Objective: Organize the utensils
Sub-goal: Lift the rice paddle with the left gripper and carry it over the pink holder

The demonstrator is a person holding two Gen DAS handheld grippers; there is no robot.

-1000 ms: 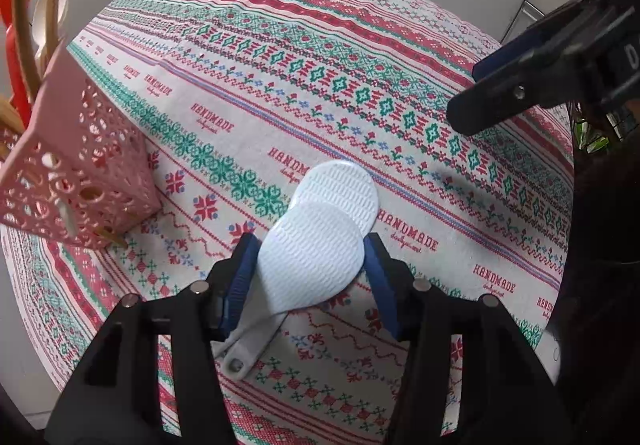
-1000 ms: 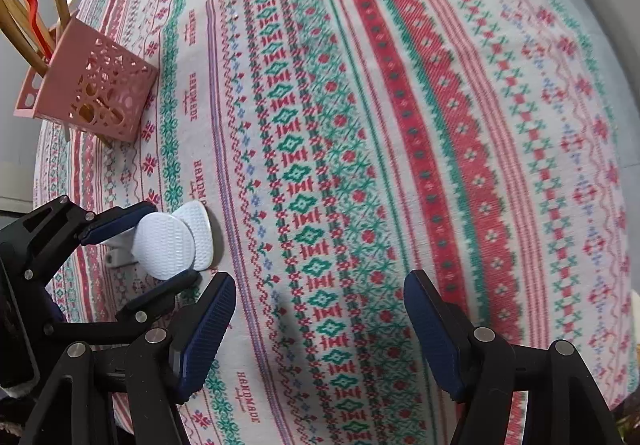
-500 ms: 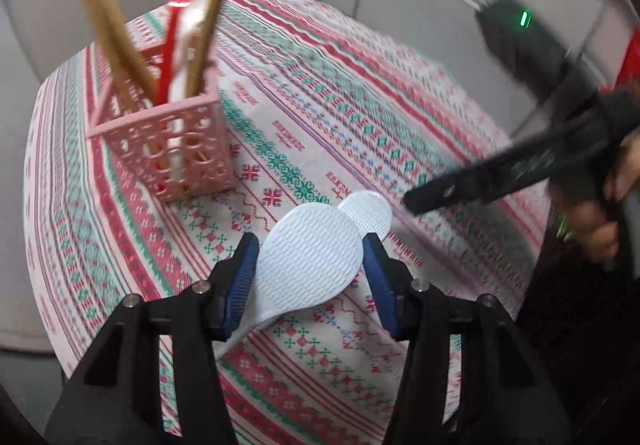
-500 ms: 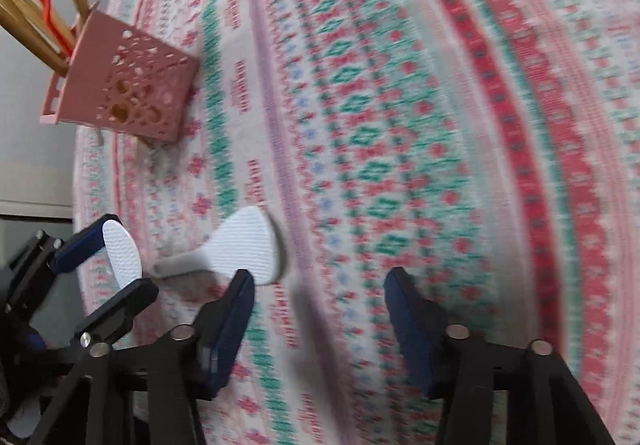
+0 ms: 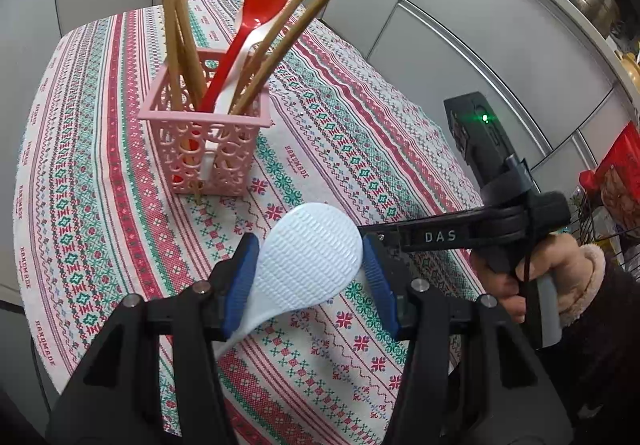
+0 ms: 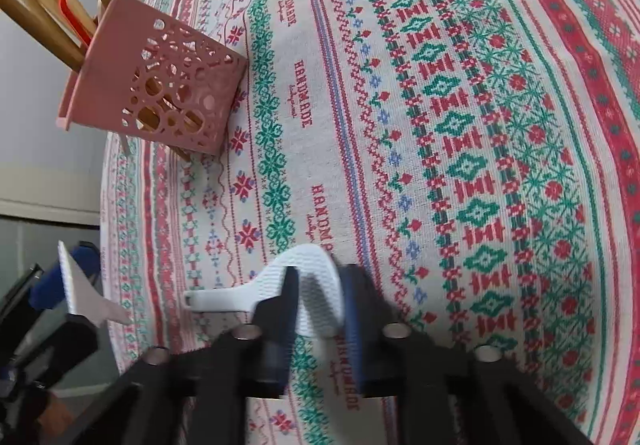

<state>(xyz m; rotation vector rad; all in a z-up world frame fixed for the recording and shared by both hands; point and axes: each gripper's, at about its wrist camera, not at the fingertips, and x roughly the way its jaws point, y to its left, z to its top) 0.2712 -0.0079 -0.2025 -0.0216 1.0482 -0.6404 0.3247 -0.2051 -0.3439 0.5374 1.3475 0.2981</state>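
Observation:
My left gripper [image 5: 306, 277] is shut on a white rice paddle [image 5: 304, 265] and holds it above the table; it also shows in the right wrist view [image 6: 76, 285]. My right gripper [image 6: 318, 309] is closed around the head of a second white rice paddle [image 6: 308, 285] that lies on the tablecloth, handle pointing left. A pink lattice utensil basket [image 5: 204, 149] stands beyond the left gripper, holding wooden chopsticks [image 5: 176, 13], a red spoon [image 5: 256, 21] and a white spoon. The basket also shows in the right wrist view [image 6: 160, 85].
A patterned red, green and white tablecloth [image 6: 480, 125] covers the round table. Grey cabinet fronts [image 5: 460, 25] stand behind it. The right-hand gripper body and hand [image 5: 520, 237] reach in from the right in the left wrist view.
My left gripper lifted its paddle off the table and turned toward the basket. My right gripper moved down to the second paddle and closed on its head.

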